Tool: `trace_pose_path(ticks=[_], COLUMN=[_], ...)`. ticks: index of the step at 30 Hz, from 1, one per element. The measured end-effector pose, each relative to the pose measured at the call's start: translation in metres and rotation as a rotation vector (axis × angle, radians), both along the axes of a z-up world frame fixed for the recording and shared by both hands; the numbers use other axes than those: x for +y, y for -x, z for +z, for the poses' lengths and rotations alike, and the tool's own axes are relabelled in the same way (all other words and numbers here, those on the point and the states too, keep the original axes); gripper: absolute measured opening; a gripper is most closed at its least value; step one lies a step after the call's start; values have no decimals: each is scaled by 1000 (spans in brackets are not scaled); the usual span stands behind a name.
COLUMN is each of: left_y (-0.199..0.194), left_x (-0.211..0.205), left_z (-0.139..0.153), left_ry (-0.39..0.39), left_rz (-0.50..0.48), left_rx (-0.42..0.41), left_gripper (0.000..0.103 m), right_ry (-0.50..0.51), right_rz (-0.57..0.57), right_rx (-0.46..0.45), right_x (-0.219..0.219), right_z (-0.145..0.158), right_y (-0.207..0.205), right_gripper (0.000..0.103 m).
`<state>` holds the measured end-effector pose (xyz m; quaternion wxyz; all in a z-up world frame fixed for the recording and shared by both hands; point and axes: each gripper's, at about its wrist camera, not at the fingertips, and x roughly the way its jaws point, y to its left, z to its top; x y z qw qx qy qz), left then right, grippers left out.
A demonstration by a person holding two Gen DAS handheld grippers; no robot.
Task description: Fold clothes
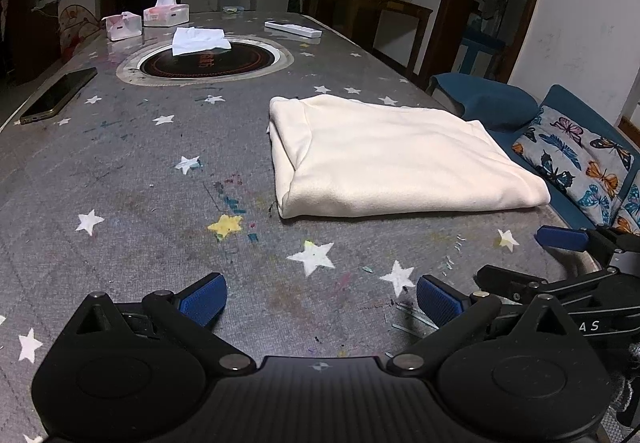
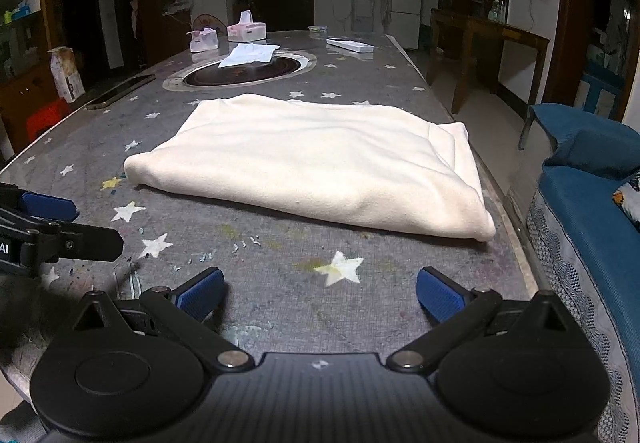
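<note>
The left claw [image 1: 321,301] hangs low over the near edge of the desk [image 1: 140,179], blue pads spread wide with nothing between them. The right claw [image 2: 320,295] sits just beside it, equally wide and empty. A cream garment [image 2: 312,159], folded into a thick rectangle, lies flat on the star-patterned desk ahead of both, near its right edge. Farther off are a black phone [image 1: 58,95], a white tissue [image 1: 200,40] on a round inset burner [image 1: 208,63], and two tissue boxes [image 1: 166,13].
</note>
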<state>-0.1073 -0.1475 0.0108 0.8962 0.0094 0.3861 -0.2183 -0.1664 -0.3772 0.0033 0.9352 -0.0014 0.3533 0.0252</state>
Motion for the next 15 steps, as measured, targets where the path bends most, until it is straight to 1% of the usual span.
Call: trace_pose_path(ticks=[15], left_y=[2], left_x=[-5], left_z=[0], left_ry=[-26], left_rz=[14], left_rx=[-11], left_gripper=[103], right_ry=[7], right_rz=[-22], right_rx=[-7], right_x=[2], right_z=[1], right_y=[2], right_gripper=[103])
